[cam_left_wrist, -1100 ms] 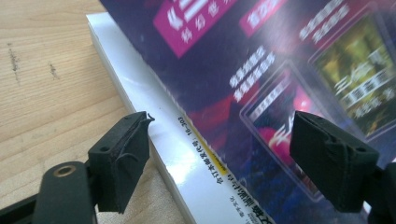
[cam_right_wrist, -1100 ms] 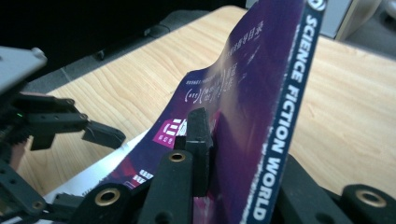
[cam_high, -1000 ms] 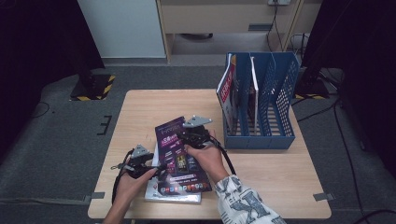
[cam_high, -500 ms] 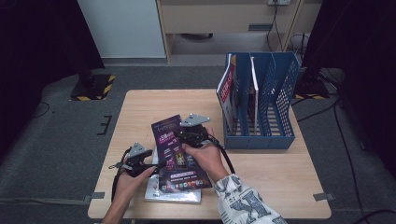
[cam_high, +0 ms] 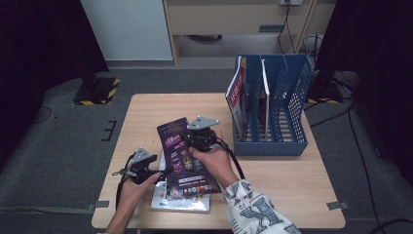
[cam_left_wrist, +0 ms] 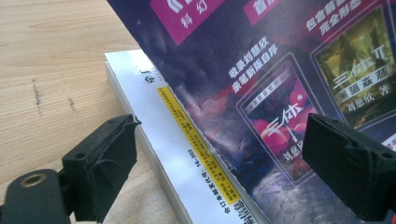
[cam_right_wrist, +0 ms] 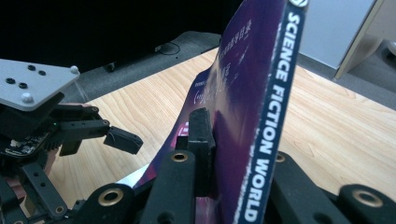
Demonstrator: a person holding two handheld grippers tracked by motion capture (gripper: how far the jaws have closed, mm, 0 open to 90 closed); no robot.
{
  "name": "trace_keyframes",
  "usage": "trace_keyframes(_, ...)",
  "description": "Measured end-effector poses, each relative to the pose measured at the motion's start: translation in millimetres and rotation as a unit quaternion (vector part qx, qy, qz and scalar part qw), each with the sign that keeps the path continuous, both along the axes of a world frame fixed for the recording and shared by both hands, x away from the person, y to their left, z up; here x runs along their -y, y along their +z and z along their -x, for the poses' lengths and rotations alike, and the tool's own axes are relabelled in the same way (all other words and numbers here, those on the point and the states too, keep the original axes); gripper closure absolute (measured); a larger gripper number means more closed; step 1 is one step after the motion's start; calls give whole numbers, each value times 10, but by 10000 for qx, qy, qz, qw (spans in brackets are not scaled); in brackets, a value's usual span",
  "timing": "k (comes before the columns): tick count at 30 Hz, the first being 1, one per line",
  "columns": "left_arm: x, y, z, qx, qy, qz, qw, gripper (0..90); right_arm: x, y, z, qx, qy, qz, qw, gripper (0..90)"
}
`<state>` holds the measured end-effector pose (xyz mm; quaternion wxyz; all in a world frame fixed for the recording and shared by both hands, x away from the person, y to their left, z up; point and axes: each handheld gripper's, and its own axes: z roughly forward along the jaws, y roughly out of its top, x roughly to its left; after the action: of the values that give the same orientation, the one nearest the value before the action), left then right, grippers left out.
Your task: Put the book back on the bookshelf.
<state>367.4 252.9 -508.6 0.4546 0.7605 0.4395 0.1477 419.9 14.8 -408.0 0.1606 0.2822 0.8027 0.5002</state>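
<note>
A purple magazine (cam_high: pixel 182 151) with "SCIENCE FICTION WORLD" on its spine (cam_right_wrist: pixel 271 116) is lifted at a slant over a white book (cam_high: pixel 180 204) that lies on the table. My right gripper (cam_high: pixel 197 140) (cam_right_wrist: pixel 224 135) is shut on the magazine near its spine. My left gripper (cam_high: pixel 160 170) (cam_left_wrist: pixel 229 158) sits at the magazine's left edge. Its jaws have just been opening and now stand wide apart. The magazine's edge (cam_left_wrist: pixel 261 93) and the white book (cam_left_wrist: pixel 182 140) lie between them, and the pads (cam_left_wrist: pixel 107 158) do not press on either.
A blue file rack (cam_high: pixel 292 112) stands at the table's right rear, with a red and white magazine (cam_high: pixel 237 97) and others upright in its left slots. Bare wooden table (cam_high: pixel 292 180) lies right of the hands and behind them.
</note>
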Motion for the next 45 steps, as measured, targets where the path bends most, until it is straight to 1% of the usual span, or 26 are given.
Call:
trace_keyframes(7, -13, 4, -8, 32, 7, 65, 10000, 101, -11, 9, 6, 28, 46, -31, 10000, 820)
trace_keyframes(13, -21, 4, -17, 37, 21, 82, 10000, 123, -28, 53, 21, 59, 102, -77, 9999, 822)
trace_keyframes(16, -2, 5, -19, 44, -79, 37, 10000, 155, -31, 90, 24, 101, 127, -117, 9998, 823)
trace_keyframes(17, 13, 9, -17, 47, -144, 71, 9999, 168, -34, 108, 24, 113, 136, -133, 9998, 824)
trace_keyframes(18, 18, 12, -17, 28, -165, 142, 9998, 178, -37, 117, 25, 117, 126, -142, 9998, 824)
trace_keyframes(19, 20, 15, -16, 30, -181, 168, 9997, 184, -39, 126, 24, 130, 136, -143, 9997, 825)
trace_keyframes(23, 27, 16, -16, 46, -226, 147, 9996, 211, -46, 143, 25, 152, 185, -197, 9995, 827)
trace_keyframes(26, 29, 7, -20, 12, -268, 133, 9996, 231, -52, 155, 33, 184, 214, -236, 9993, 827)
trace_keyframes(30, 44, -1, -20, -27, -378, 132, 9992, 257, -45, 179, 42, 220, 239, -350, 9989, 828)
trace_keyframes(31, 54, 1, -18, -37, -408, 166, 9990, 268, -41, 196, 42, 258, 263, -391, 9986, 829)
trace_keyframes(32, 54, 1, -18, -37, -408, 166, 9990, 273, -41, 196, 42, 258, 263, -391, 9986, 829)
trace_keyframes(33, 55, 2, -18, -34, -439, 159, 9989, 285, -36, 216, 42, 292, 268, -457, 9982, 830)
trace_keyframes(35, 49, 3, -19, -35, -424, 181, 9989, 295, -35, 224, 43, 313, 273, -489, 9979, 831)
trace_keyframes(36, 34, 4, -24, -37, -453, 232, 9987, 333, -32, 249, 49, 365, 294, -559, 9973, 833)
trace_keyframes(37, 34, 4, -24, -37, -453, 232, 9987, 345, -32, 249, 49, 365, 294, -559, 9973, 833)
trace_keyframes(38, 16, -1, -31, -82, -484, 298, 9984, 361, -32, 265, 54, 407, 293, -629, 9968, 834)
trace_keyframes(39, 16, -1, -31, -82, -484, 298, 9984, 381, -32, 265, 54, 407, 293, -629, 9968, 834)
trace_keyframes(40, 12, -3, -30, -105, -508, 331, 9981, 381, -30, 273, 56, 417, 317, -650, 9965, 834)
trace_keyframes(41, 5, -2, -30, -110, -521, 336, 9980, 414, -30, 277, 57, 445, 326, -670, 9962, 834)
trace_keyframes(43, -15, 6, -32, -92, -513, 342, 9981, 452, -33, 285, 62, 463, 355, -698, 9959, 835)
trace_keyframes(44, -50, 17, -39, -81, -499, 442, 9977, 555, -33, 288, 66, 470, 352, -707, 9958, 836)
trace_keyframes(45, -50, 17, -39, -81, -499, 442, 9977, 600, -33, 288, 66, 470, 352, -707, 9958, 836)
